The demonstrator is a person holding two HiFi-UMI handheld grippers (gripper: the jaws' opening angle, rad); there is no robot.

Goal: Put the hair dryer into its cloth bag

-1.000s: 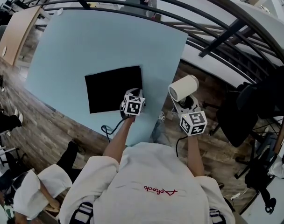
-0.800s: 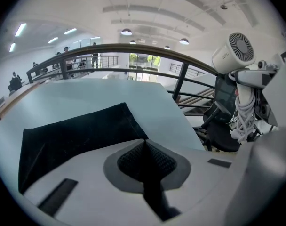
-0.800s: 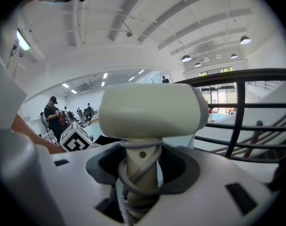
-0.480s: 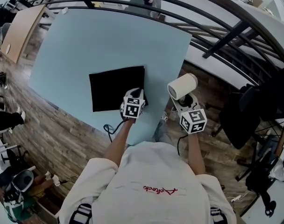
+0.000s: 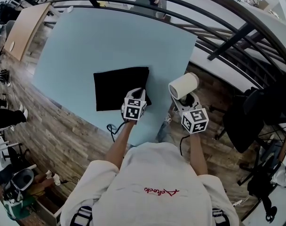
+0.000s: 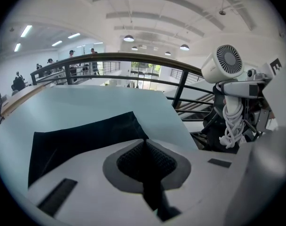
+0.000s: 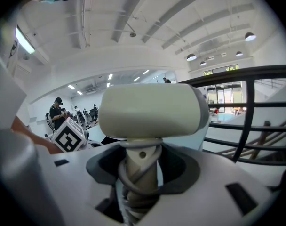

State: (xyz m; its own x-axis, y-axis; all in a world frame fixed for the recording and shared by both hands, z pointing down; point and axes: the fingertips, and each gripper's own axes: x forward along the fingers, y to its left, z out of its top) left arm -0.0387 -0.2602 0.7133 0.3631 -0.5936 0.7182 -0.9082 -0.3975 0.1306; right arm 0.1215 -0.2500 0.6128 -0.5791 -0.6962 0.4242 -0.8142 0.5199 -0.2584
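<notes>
Pale blue table (image 5: pixel 86 46); black railing (image 5: pixel 230 41) beyond; wooden floor (image 5: pixel 53 135).

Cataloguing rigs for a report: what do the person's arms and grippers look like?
The left gripper and right gripper have white bodies, dark grey pads, each a white cube of black square markers and thin dark cable. Short white sleeves.

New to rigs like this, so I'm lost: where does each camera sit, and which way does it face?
Head view: on the person's head, looking steeply down at table, bag, dryer, left gripper and right gripper; arms and shoulders show.
Left gripper view: on the left gripper, facing along its shut jaws, over the bag toward a railing; only grippers show.
Right gripper view: on the right gripper, facing the dryer it grips; a hand shows at left.
Shared: head and left gripper views both show bag and dryer.
</notes>
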